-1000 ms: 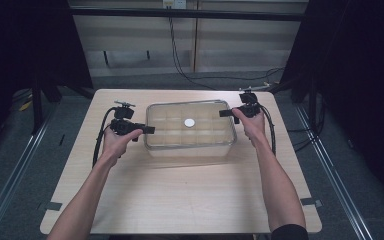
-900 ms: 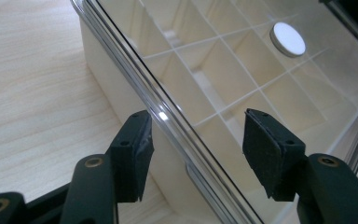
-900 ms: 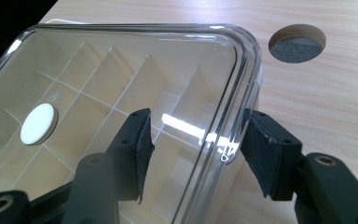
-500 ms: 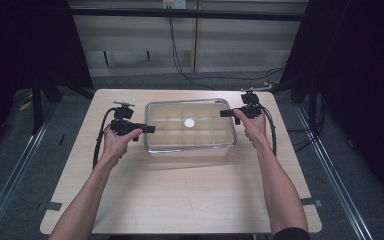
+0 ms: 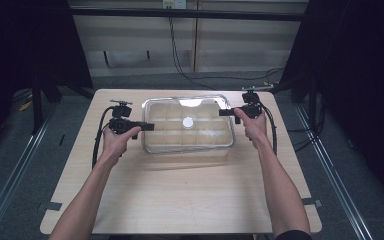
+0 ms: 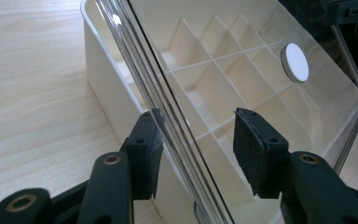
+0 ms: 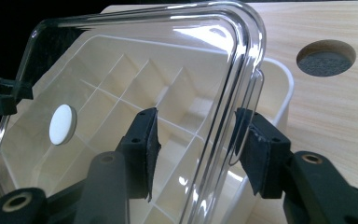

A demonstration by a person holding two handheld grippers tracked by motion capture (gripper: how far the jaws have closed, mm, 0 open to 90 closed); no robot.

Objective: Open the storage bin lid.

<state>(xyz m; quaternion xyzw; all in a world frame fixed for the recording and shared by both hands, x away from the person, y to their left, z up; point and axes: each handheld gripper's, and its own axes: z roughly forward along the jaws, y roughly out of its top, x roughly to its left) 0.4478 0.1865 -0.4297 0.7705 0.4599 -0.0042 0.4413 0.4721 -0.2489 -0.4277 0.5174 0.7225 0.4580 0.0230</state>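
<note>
Clear plastic is the trouble here: the lid (image 5: 187,122) sits loosely over the white divided box (image 5: 190,145) in the middle of the table (image 5: 180,200), its edge raised off the rim at both ends. The left gripper (image 6: 196,149) and the right gripper (image 7: 198,149) each straddle a lid edge, jaws half open and just now closing, pads not yet pressing. If one side bites before the other, I judge the smooth lid could tilt, slip out, or drag the light box along the wood.
</note>
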